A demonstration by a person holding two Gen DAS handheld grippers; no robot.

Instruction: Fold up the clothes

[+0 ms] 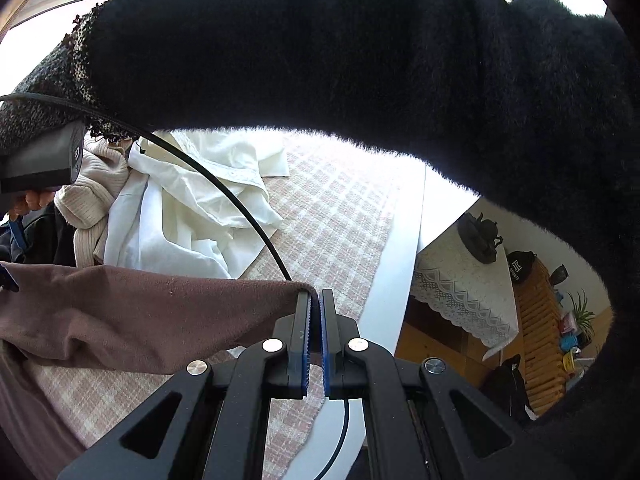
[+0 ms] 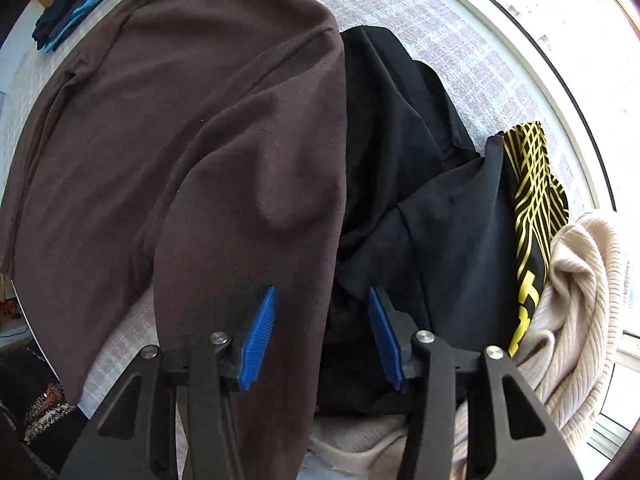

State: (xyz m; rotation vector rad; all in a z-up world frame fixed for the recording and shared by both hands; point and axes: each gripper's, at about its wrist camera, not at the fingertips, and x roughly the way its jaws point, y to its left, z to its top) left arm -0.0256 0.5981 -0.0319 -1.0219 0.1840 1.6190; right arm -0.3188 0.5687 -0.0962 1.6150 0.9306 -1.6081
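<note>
A brown fleece garment [image 2: 168,128] lies spread over the checked tablecloth. In the left wrist view my left gripper [image 1: 315,300] is shut on a corner of this brown garment [image 1: 120,320] and holds it above the cloth. My right gripper [image 2: 322,312] is open, its blue pads [image 2: 260,336] just above the brown garment's right edge, which runs between the jaws. The right gripper's body [image 1: 40,160] shows at the left of the left wrist view.
A black garment [image 2: 404,160], a black and yellow one [image 2: 532,184] and a beige ribbed knit [image 2: 576,300] are piled on the right. White clothes [image 1: 192,200] lie on the checked cloth [image 1: 340,208]. A dark fuzzy sleeve [image 1: 360,60] arches overhead. Folded blue items [image 2: 76,12] lie far left.
</note>
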